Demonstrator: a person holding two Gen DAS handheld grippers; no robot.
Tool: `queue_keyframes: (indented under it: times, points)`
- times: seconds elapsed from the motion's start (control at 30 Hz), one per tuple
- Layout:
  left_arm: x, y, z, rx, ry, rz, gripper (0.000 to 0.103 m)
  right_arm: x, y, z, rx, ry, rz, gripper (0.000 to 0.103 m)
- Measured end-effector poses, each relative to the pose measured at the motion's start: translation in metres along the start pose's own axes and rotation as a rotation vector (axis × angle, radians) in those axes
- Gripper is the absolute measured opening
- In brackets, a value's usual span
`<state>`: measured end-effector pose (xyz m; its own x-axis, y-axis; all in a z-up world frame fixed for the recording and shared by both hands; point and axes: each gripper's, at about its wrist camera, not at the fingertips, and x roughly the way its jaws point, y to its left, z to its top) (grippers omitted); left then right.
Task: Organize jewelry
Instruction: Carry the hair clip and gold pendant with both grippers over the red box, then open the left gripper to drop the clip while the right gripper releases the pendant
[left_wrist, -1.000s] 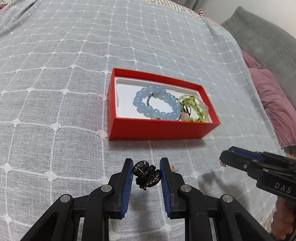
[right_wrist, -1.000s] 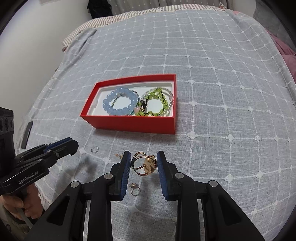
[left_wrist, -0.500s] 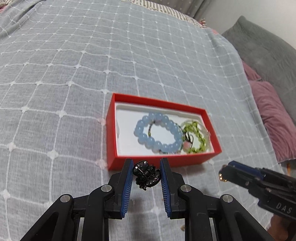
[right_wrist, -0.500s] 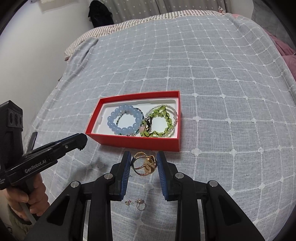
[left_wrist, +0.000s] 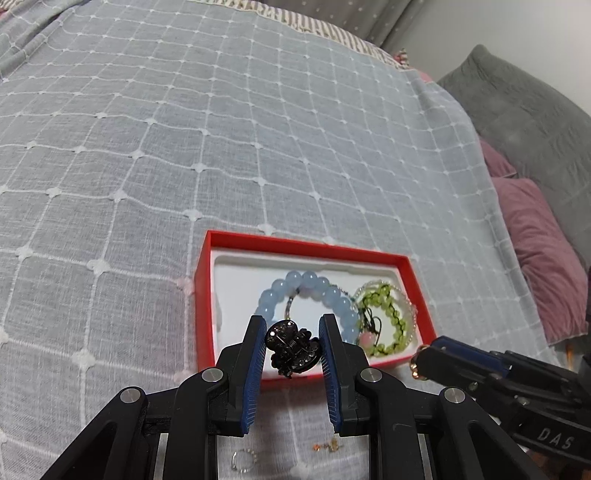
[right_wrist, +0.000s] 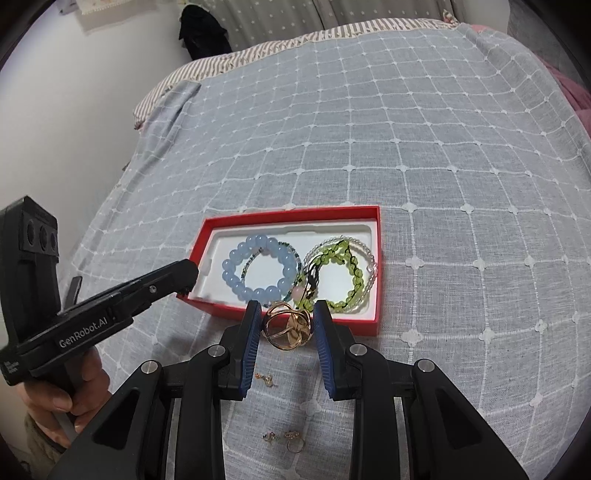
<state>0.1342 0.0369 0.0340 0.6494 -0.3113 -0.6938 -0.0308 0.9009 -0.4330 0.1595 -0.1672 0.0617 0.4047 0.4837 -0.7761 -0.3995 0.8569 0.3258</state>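
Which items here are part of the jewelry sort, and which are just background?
Job:
- red box
- blue bead bracelet, green bead bracelet, both in the box
- black hair claw in left gripper
- gold ring in right gripper
- small earrings on bedspread

Background:
- grey bedspread
- purple pillow

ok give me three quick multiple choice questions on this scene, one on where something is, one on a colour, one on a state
1. Where does the blue bead bracelet lie?
A. inside the red box
B. on the bedspread
C. on the pink pillow

2. What colour is the hair clip in the left hand-held gripper?
A. gold
B. black
C. green

3. What is the right hand-held gripper doing?
A. open and empty
B. shut on a gold ring
C. shut on an earring

Answers: 1 A, it rests on the box's white lining. 2 B, the clip is dark and glossy. 3 B, the ring sits pinched between both fingers.
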Motion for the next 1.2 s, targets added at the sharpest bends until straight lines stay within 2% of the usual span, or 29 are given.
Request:
queue_keyframes:
  times: [0.27, 0.53, 0.73, 1.2]
  points:
    - [0.014, -0.014, 0.007, 0.027, -0.038, 0.002, 0.024, 0.007, -0.013, 0.015, 0.021, -0.011, -0.021, 0.031]
    - [0.038, -0.016, 0.009, 0.056, 0.008, 0.018, 0.024, 0.017, -0.016, 0.021, 0.010, -0.009, -0.052, 0.031]
    - [0.038, -0.019, 0.007, 0.082, 0.000, 0.053, 0.024, 0.023, -0.015, 0.020, -0.002, 0.000, -0.074, 0.031]
    - [0.041, -0.021, 0.004, 0.106, 0.001, 0.073, 0.024, 0.022, -0.019, 0.019, 0.006, -0.010, -0.078, 0.031]
